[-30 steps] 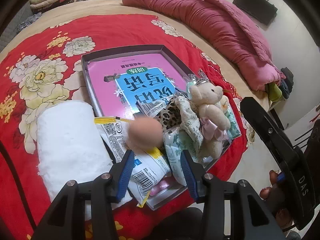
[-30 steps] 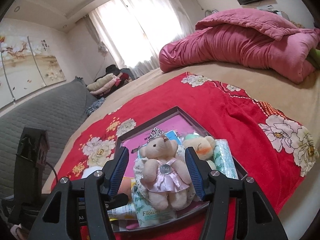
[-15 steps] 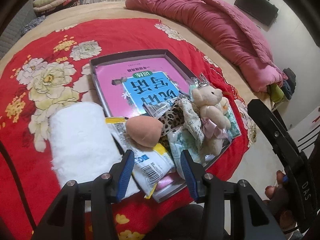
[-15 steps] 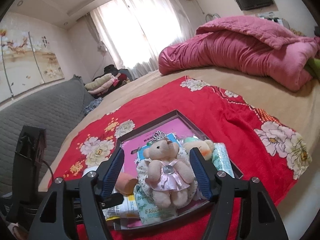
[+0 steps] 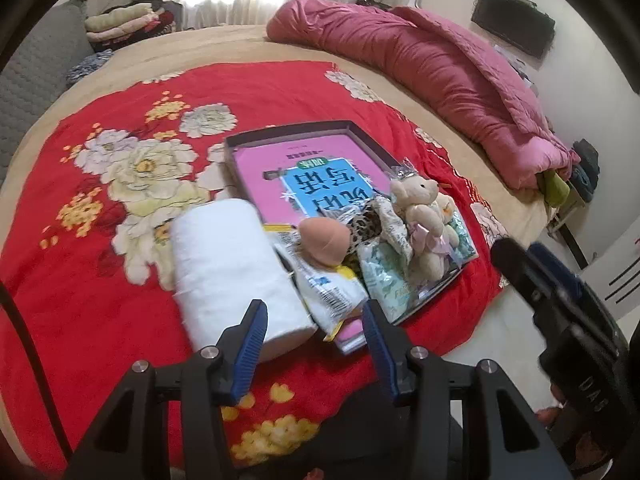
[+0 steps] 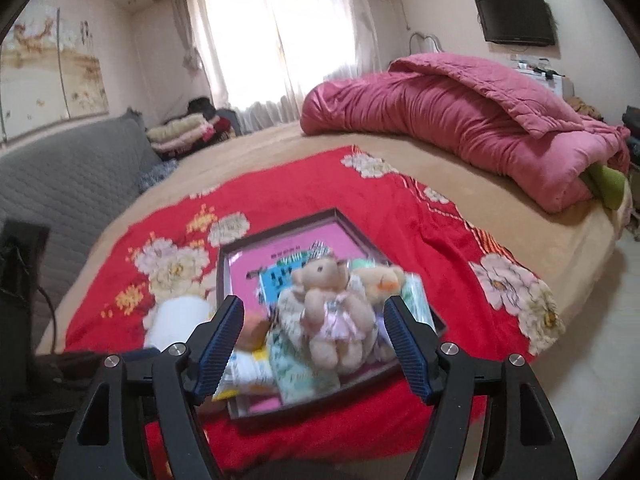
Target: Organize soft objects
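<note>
Presently both grippers, left gripper [image 5: 314, 320] and right gripper [image 6: 314, 324], are hovering wide-jawed and empty. Outside the dark shallow tray [image 5: 362, 136], touching it, the white rolled towel [image 5: 232, 264] is lying; likely light and squashy, best pinched across its middle.

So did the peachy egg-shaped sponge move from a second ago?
Yes. The peach sponge now rests on the snack packets close beside the leopard-print fabric; earlier it was a blur nearer the left gripper.

Bright curtained window [image 6: 280, 36], wall-mounted TV [image 6: 514, 18], grey sofa [image 6: 68, 184], pale walls, possibly tiled floor [image 6: 600, 360].
</note>
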Available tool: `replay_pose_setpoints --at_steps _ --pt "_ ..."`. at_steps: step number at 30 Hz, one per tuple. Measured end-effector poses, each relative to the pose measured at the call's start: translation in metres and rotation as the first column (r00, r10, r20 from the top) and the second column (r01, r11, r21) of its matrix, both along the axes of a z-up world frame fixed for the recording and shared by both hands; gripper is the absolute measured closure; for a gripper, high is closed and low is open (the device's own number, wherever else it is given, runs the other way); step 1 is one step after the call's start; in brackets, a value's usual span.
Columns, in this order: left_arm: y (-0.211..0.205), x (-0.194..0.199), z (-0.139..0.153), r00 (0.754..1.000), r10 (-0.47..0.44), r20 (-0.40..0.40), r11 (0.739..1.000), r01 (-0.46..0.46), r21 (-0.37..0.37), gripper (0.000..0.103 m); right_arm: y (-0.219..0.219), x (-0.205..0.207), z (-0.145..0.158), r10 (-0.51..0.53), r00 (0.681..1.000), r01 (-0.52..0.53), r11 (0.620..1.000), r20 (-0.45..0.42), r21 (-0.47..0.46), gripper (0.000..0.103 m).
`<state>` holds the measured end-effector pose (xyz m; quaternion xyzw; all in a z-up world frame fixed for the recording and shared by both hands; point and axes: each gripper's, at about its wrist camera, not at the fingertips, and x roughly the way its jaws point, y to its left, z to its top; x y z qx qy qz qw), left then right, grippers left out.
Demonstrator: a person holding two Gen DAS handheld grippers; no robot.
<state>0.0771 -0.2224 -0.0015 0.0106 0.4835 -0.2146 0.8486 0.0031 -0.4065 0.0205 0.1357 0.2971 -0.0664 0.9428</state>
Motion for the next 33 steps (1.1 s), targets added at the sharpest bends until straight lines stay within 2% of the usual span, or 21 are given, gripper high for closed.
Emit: replay_pose_setpoints --at_steps 4,8,17,22,28,33 --pt "0.014 -0.013 0.012 0.999 0.021 0.031 1.000 -0.021 0.007 0.054 0.017 -0.010 0.003 -0.009 0.998 0.008 1.000 -0.063 -0.028 0.029" --pt "0.027 -0.023 0.020 0.998 0.039 0.050 0.999 -0.039 0.004 0.053 0.026 -0.023 0.002 -0.045 0.994 0.044 0.999 -0.100 -0.010 0.029" --pt "0.054 -0.046 0.034 0.993 0.079 0.090 0.997 -0.078 -0.018 0.053 0.055 -0.048 0.015 -0.031 0.995 0.021 0.995 -0.096 -0.101 0.029" --pt "0.055 -0.058 0.033 0.994 0.066 0.092 0.998 -0.066 -0.004 0.053 0.070 -0.063 0.022 -0.018 0.997 0.008 0.991 -0.078 -0.136 0.029" --pt "0.047 -0.072 0.025 0.995 0.048 0.084 0.999 -0.049 0.015 0.053 0.081 -0.074 0.024 -0.004 0.995 -0.010 0.988 -0.097 -0.152 0.029" --pt "0.044 -0.079 0.017 0.997 0.040 0.071 0.999 -0.041 0.015 0.053 0.080 -0.079 0.018 -0.013 0.991 -0.003 0.993 -0.134 -0.122 0.029"
